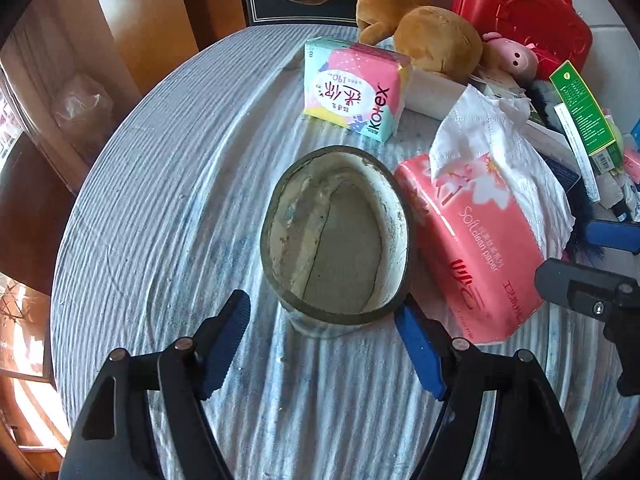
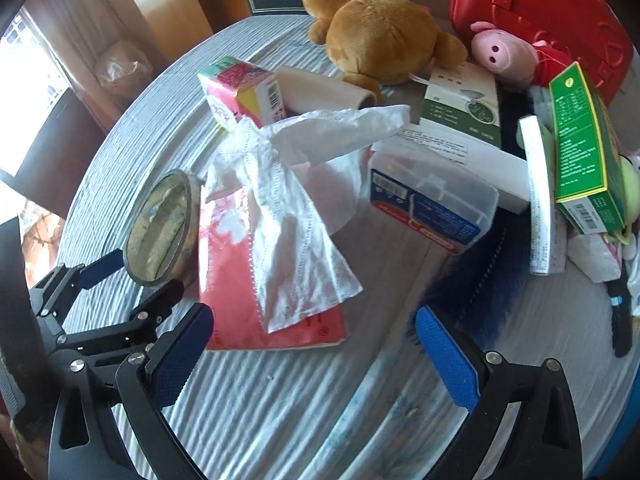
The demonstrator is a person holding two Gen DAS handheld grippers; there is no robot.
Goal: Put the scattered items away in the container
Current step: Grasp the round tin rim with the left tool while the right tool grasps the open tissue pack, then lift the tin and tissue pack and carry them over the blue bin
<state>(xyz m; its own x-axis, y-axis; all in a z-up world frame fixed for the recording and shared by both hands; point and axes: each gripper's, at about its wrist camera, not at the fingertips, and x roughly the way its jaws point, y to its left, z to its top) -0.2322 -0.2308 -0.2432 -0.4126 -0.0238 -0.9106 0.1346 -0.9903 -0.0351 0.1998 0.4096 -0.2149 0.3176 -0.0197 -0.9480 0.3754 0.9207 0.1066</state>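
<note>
- Nearest, the left gripper (image 1: 320,340) has its fingers spread to either side of a round grey container (image 1: 336,236); the right-hand pad looks to be at its rim, the left pad stands apart, so nothing is pinched yet.
- That container stands upright on the ribbed bench (image 1: 160,200), open-topped and, as far as I can see, holding nothing but a stained lining.
- It looks stiff and light; a hold across the rim should serve, though the wall may slip.
- Beside it, touching or nearly so, lies a pink tissue pack (image 1: 472,240) with a sheet pulled out: soft, squashy, best taken across its narrow sides.
- Meanwhile the right gripper (image 2: 316,356) hangs with fingers spread and empty above the bench, near that pack.
- Farther off sit a Kotex packet (image 1: 352,88), a brown plush bear (image 1: 432,40) and a red case (image 1: 528,12), all outside the container.
</note>
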